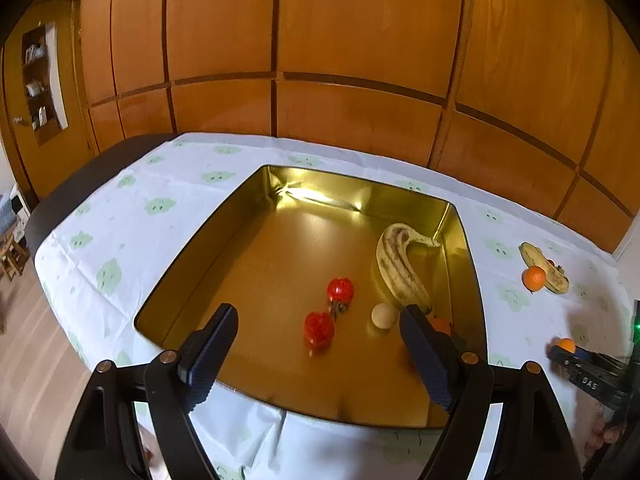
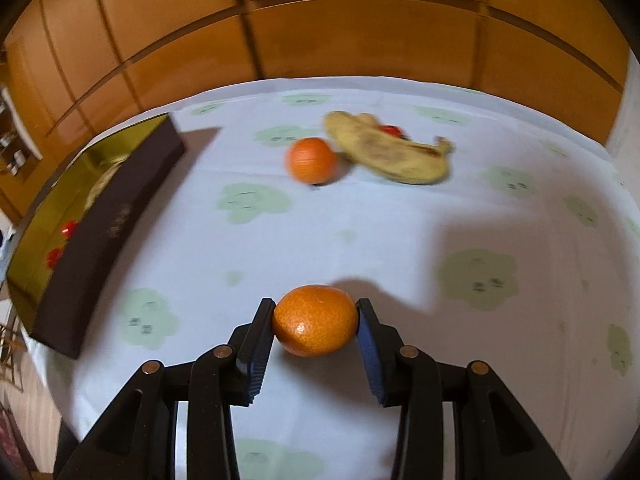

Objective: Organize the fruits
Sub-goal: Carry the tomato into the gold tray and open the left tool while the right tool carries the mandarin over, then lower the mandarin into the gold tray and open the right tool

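Note:
A gold tin box (image 1: 248, 208) holds a spotted banana (image 1: 400, 268), two red fruits (image 1: 340, 290) (image 1: 319, 329), a pale round ball (image 1: 383, 315) and an orange piece (image 1: 442, 325) partly hidden behind my finger. My left gripper (image 1: 318, 342) is open and empty above the box's near side. My right gripper (image 2: 316, 320) is shut on a mandarin (image 2: 315, 320) just above the cloth. On the cloth lie another mandarin (image 2: 312, 160), a second banana (image 2: 392, 154) and a small red fruit (image 2: 390, 130) behind it. The box (image 2: 108, 220) is at left in the right wrist view.
The table wears a white cloth with green prints (image 2: 360, 220). A wooden panel wall (image 1: 340, 60) stands behind the table. The table's left edge (image 1: 52, 216) drops to a wood floor. The right gripper also shows at the right edge of the left wrist view (image 1: 568, 350).

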The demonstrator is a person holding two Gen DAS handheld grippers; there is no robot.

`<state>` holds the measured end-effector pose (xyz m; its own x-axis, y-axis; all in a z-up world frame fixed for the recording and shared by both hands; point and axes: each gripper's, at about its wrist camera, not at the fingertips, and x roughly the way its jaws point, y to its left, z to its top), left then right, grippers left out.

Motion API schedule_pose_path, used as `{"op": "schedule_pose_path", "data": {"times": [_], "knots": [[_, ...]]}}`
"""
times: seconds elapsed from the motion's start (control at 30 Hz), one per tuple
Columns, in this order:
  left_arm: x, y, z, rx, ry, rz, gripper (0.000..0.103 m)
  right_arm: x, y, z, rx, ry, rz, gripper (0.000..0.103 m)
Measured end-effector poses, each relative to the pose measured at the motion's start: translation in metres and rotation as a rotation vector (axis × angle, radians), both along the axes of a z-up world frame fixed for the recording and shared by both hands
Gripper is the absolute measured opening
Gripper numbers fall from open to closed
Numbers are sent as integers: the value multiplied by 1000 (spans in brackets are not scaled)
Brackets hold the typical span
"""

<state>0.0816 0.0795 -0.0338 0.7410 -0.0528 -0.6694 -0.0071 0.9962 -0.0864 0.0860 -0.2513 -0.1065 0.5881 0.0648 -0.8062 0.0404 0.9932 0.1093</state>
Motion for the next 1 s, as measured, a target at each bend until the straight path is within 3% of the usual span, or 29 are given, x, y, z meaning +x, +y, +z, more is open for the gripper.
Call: {"op": "schedule_pose_path", "data": {"times": [0.43,0.67,1.0], "knots": [[-17,50,-13,-20,-3,114,84,11,151,58,70,-117,395,41],[-22,76,-22,-39,4,167,84,24,209,39,25,-61,514,41],[-24,81,-24,-49,1,168,84,29,228,14,-27,11,531,42]]}}
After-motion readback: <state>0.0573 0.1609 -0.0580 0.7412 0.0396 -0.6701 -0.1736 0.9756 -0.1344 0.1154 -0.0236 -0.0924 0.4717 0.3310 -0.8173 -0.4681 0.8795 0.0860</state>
